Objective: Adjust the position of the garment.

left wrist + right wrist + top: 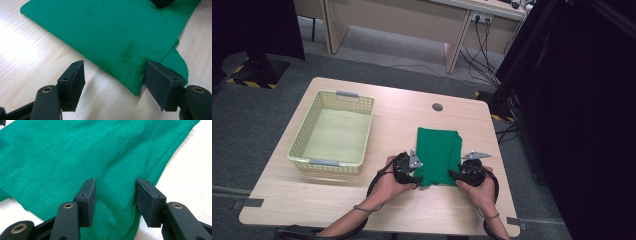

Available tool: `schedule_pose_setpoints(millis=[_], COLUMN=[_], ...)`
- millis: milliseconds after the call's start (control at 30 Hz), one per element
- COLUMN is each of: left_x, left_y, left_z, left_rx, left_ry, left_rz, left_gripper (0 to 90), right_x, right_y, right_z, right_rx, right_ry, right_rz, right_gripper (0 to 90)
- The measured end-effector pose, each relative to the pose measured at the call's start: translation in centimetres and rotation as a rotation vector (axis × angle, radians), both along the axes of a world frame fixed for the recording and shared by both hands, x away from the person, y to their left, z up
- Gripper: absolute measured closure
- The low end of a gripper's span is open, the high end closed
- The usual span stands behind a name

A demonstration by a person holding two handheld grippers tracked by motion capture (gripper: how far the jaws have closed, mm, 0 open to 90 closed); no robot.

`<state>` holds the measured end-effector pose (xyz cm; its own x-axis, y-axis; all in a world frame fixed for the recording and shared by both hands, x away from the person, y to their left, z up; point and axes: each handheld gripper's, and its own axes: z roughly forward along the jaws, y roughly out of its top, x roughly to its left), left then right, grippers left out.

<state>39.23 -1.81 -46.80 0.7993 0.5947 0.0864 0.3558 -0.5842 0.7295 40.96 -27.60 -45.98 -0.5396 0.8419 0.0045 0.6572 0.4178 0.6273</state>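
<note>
A folded green cloth point(439, 155) lies flat on the wooden table point(397, 107), right of centre. My left gripper point(414, 176) sits at its near left corner. In the left gripper view the jaws point(113, 72) stand open with the stitched corner of the cloth point(112, 32) between them, and the pads do not press on it. My right gripper point(458, 175) is at the near right corner. There its jaws point(115, 187) stand open astride the hemmed edge of the cloth point(87, 150), low over the fabric.
A pale yellow plastic basket point(324, 167) with nothing in it stands on the left half of the table. A round cable hole point(437, 107) sits near the far edge. Beyond the table are a desk and loose cables on the floor.
</note>
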Motion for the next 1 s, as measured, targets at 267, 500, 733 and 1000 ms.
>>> schedule_pose_setpoints(millis=[267, 500, 733, 1000], left_x=[-0.5, -0.4, -1.0, -1.2], left_y=[-0.3, -0.4, 0.6, 2.3], left_z=[-0.1, -0.2, 0.7, 1.9], left_rx=[0.002, 0.002, -0.031, -0.071], left_ry=[0.001, 0.001, -0.005, -0.027], left_rz=[-0.013, -0.007, 0.017, 0.085], left_gripper=[32.5, 32.2, 24.5, 19.3], right_x=[-1.5, -1.5, -1.6, -1.0], right_y=[-0.6, -0.6, -1.6, -4.1], right_z=[0.0, 0.0, 0.9, 2.1], right_rx=[0.000, 0.006, 0.063, 0.095], right_ry=[0.004, 0.005, -0.041, -0.074], right_rz=[-0.018, -0.026, -0.062, -0.147], right_gripper=[51.6, 51.3, 42.9, 37.0])
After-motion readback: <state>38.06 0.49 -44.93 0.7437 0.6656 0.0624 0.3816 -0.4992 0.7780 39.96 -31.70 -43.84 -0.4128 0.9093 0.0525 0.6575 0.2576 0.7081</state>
